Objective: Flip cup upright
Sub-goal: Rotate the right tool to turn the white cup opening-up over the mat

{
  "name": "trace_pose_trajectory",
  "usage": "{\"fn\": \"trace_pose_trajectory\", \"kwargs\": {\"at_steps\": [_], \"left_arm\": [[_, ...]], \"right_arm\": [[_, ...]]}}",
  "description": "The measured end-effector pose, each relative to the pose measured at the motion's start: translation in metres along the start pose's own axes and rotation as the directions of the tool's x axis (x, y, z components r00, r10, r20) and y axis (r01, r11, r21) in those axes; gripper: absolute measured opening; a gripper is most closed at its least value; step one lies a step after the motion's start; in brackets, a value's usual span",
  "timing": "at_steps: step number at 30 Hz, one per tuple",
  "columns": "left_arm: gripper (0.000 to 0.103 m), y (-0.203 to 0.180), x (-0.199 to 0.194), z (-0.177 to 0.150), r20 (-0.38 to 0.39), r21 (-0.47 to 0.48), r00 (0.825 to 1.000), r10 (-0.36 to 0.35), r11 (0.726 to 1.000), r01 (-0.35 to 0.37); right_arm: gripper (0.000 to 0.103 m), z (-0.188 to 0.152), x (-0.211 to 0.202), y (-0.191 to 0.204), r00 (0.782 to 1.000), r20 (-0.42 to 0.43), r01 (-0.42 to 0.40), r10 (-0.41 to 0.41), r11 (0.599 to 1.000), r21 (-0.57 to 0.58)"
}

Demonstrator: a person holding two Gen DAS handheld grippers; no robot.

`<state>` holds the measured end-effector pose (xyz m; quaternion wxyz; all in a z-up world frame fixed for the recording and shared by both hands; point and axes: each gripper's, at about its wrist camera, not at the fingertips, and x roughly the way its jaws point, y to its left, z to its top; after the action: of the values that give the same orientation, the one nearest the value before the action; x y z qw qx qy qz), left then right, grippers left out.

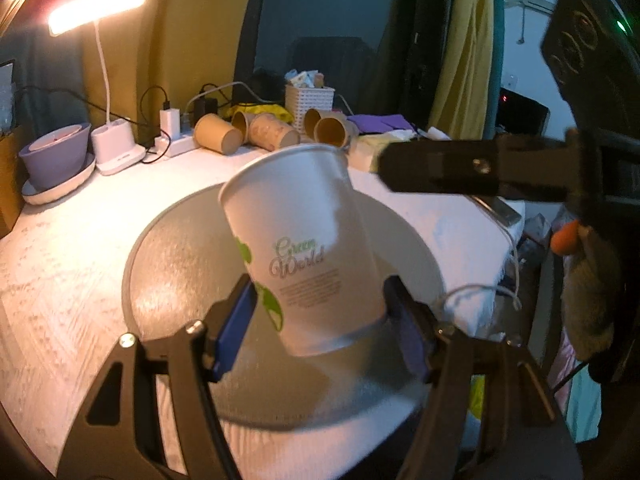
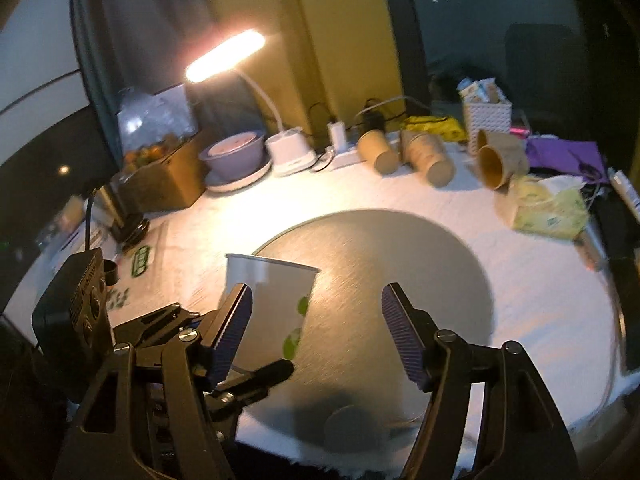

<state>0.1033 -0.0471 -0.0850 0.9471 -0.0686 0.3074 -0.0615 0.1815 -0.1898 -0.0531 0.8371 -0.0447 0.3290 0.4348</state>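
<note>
The white paper cup (image 1: 300, 248) hangs above the round grey mat (image 1: 180, 264), mouth uppermost and leaning a little, its printed lettering reading the right way up, so the flip looks nearly finished and what remains is probably setting it down. The left gripper (image 1: 320, 312) has its jaws clamped on the cup low on the wall, near the base, which leaves the open rim free and lets the base meet the mat first. The right gripper (image 2: 316, 332) hovers over the mat just beside the cup with its jaws wide apart and holding nothing, likely ready to steady it. Beyond the mat, along the far edge of the tabletop (image 2: 540, 280), lie several brown paper cups (image 1: 218, 134) on their sides, a white basket (image 1: 309, 105), a lit desk lamp (image 1: 98, 12) and a purple bowl (image 1: 56, 152); all sit well apart from the mat and block nothing.
</note>
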Motion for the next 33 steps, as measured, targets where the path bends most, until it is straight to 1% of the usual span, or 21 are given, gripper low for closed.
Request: {"fn": "trace_pose_trajectory", "kwargs": {"at_steps": [7, 11, 13, 20, 26, 33], "left_arm": [[0.066, -0.004, -0.02, -0.018, 0.01, 0.026, 1.0, -0.003, 1.0, 0.002], [0.066, -0.005, -0.028, -0.025, 0.029, 0.038, 1.0, 0.006, 0.999, -0.007], [0.066, -0.006, -0.032, -0.028, 0.042, 0.045, 0.999, 0.009, 0.999, -0.011], [0.067, -0.005, -0.042, -0.036, 0.086, 0.065, 0.996, 0.028, 0.997, -0.034], [0.067, -0.001, -0.044, -0.04, 0.092, 0.066, 0.996, 0.017, 0.998, -0.023], [0.066, 0.001, -0.045, -0.041, 0.095, 0.064, 0.996, 0.004, 0.998, -0.01]], "right_arm": [[0.07, -0.013, 0.008, 0.024, 0.996, -0.047, -0.072, 0.072, 0.997, 0.005], [0.07, -0.019, 0.015, 0.037, 0.987, -0.082, -0.135, 0.137, 0.991, 0.02], [0.07, -0.02, 0.021, 0.042, 0.982, -0.106, -0.152, 0.155, 0.988, 0.03], [0.073, -0.021, 0.037, 0.052, 0.966, -0.165, -0.19, 0.196, 0.98, 0.055], [0.074, -0.017, 0.049, 0.048, 0.955, -0.188, -0.213, 0.23, 0.971, 0.107], [0.074, -0.015, 0.06, 0.041, 0.945, -0.218, -0.212, 0.243, 0.965, 0.156]]}}
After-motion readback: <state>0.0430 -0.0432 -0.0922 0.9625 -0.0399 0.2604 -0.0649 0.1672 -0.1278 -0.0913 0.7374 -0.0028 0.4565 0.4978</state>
